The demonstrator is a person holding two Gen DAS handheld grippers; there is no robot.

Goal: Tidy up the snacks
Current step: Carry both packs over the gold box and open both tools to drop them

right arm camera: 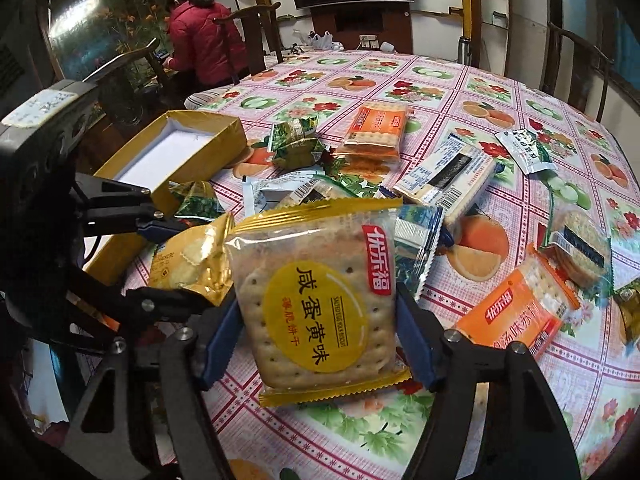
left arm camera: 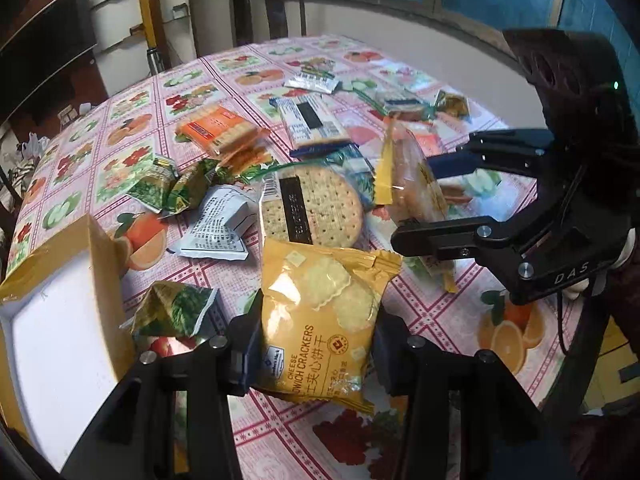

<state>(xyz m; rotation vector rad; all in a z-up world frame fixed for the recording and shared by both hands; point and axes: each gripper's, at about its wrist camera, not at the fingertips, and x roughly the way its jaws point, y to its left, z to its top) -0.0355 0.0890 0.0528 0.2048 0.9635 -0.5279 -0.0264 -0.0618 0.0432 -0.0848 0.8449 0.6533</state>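
Note:
My left gripper [left arm camera: 316, 344] is shut on a yellow cheese sandwich cracker packet [left arm camera: 320, 320] and holds it above the table; the packet also shows in the right wrist view [right arm camera: 192, 260]. My right gripper [right arm camera: 316, 340] is shut on a salted egg yolk biscuit packet [right arm camera: 316, 304], seen edge-on in the left wrist view [left arm camera: 416, 188]. A gold open box with a white inside [left arm camera: 60, 320] stands left of the left gripper, and shows in the right wrist view [right arm camera: 172, 152]. Several snack packets lie scattered on the fruit-print tablecloth [right arm camera: 460, 80].
Loose packets include orange cracker packs [right arm camera: 376, 128], green sachets [left arm camera: 176, 308], a round cracker pack [left arm camera: 312, 208] and blue-white biscuit packs [right arm camera: 448, 180]. Wooden chairs [right arm camera: 248, 32] ring the round table. A person in a red jacket [right arm camera: 200, 40] sits beyond the far edge.

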